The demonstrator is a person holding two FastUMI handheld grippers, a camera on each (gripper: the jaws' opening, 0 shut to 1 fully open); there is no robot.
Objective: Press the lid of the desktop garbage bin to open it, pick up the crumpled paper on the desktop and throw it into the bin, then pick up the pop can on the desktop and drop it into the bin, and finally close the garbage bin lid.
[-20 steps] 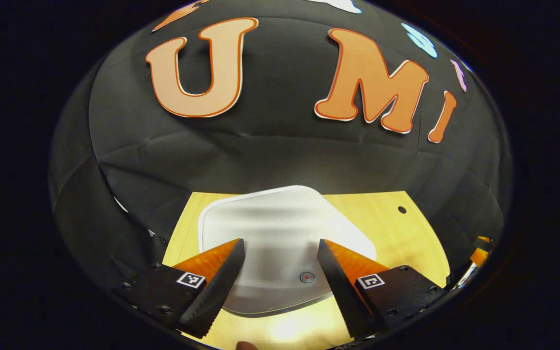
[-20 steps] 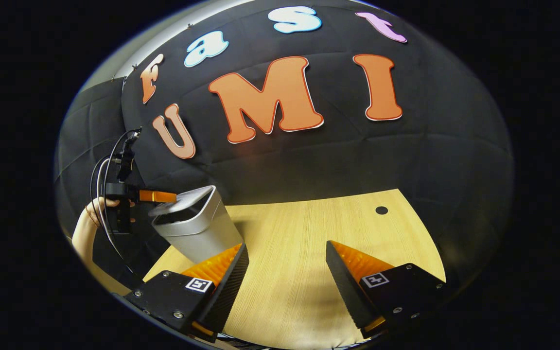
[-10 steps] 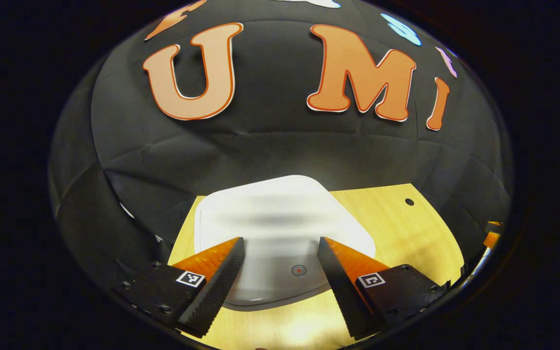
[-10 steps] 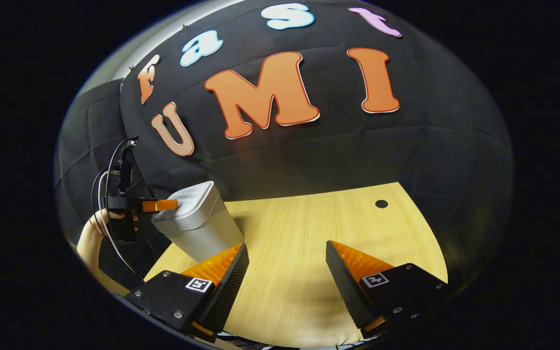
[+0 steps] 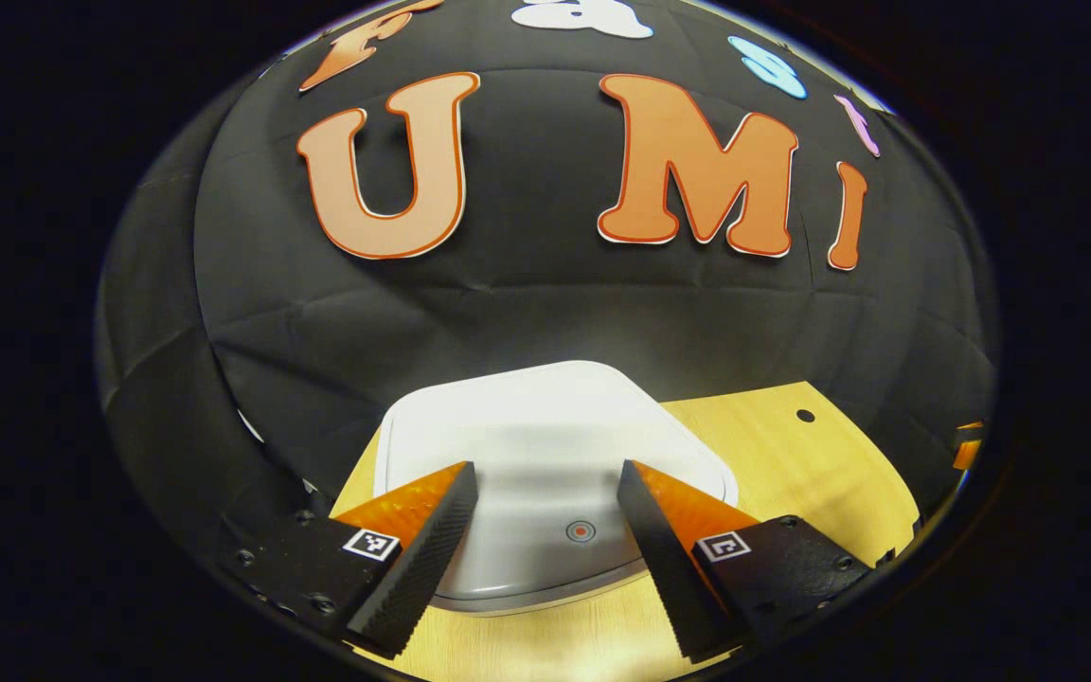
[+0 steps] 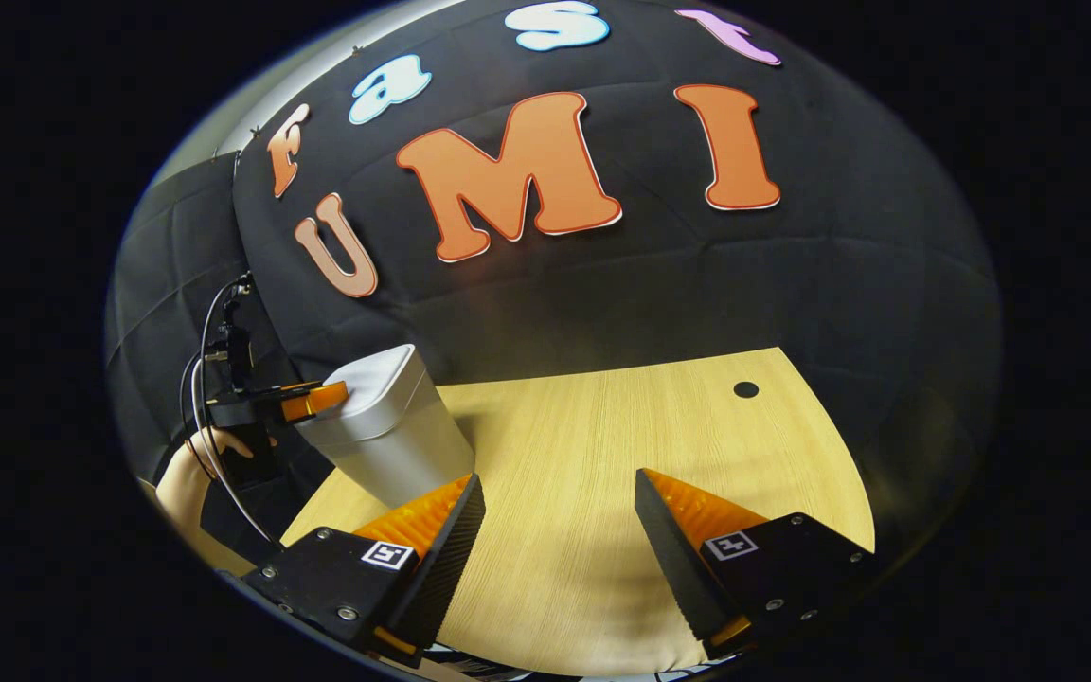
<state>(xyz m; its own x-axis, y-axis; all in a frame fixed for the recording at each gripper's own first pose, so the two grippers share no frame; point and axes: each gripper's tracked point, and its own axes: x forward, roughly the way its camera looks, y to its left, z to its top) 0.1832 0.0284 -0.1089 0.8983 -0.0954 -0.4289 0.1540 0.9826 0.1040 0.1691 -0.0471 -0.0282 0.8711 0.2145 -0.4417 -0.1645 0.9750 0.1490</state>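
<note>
Fingers (image 5: pixel 422 549) of the left gripper (image 5: pixel 545 559) stand wide apart with nothing between them, poised just over the white lid (image 5: pixel 545 445) of the garbage bin (image 6: pixel 384 436). In the left gripper view the lid lies flat and closed, its rounded-square outline spreading out beyond both fingers, and a small round mark (image 5: pixel 581 532) with a red centre sits on the lid's near part, in the gap between the fingers and closer to the right one. Whether the fingers touch the lid cannot be told from this view.

From the right gripper view the bin stands upright near the left rear corner of the light wooden tabletop (image 6: pixel 602 455), close to the black cloth wall (image 6: pixel 602 294). The left gripper (image 6: pixel 318 400) shows there at the bin's top edge, its fingers reaching over the lid from the left, held by a person's hand (image 6: pixel 214 445) with cables (image 6: pixel 200 379) looping above it.

The right gripper (image 6: pixel 560 540) hovers over the bare middle of the tabletop, well apart from the bin, and its fingers (image 6: pixel 669 540) are likewise spread wide and hold nothing. A small dark hole (image 6: pixel 745 389) marks the tabletop toward its far right side.
</note>
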